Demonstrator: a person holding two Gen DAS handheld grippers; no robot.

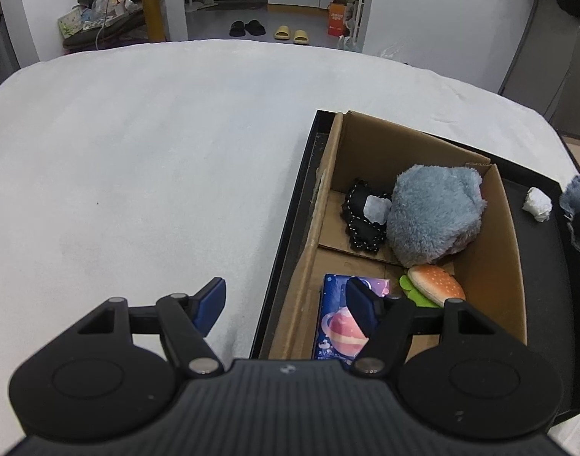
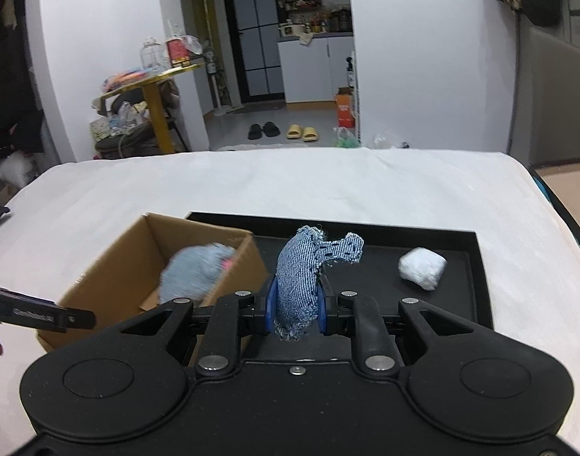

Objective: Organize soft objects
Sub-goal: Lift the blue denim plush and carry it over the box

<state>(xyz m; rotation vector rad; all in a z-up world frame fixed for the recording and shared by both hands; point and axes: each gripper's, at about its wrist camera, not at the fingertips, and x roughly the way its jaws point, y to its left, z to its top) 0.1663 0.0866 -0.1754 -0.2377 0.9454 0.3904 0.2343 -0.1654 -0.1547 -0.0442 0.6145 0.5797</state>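
White cloth-covered table; black tray on it; slippers beyond.

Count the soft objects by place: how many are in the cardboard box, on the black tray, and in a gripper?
In the brown cardboard box: 4 (fluffy grey-blue plush, black dotted fabric piece, soft burger toy, blue planet-print tissue pack)
On the black tray: 1 (white crumpled wad)
In the right gripper: 1 (blue denim pouch)
Total: 6
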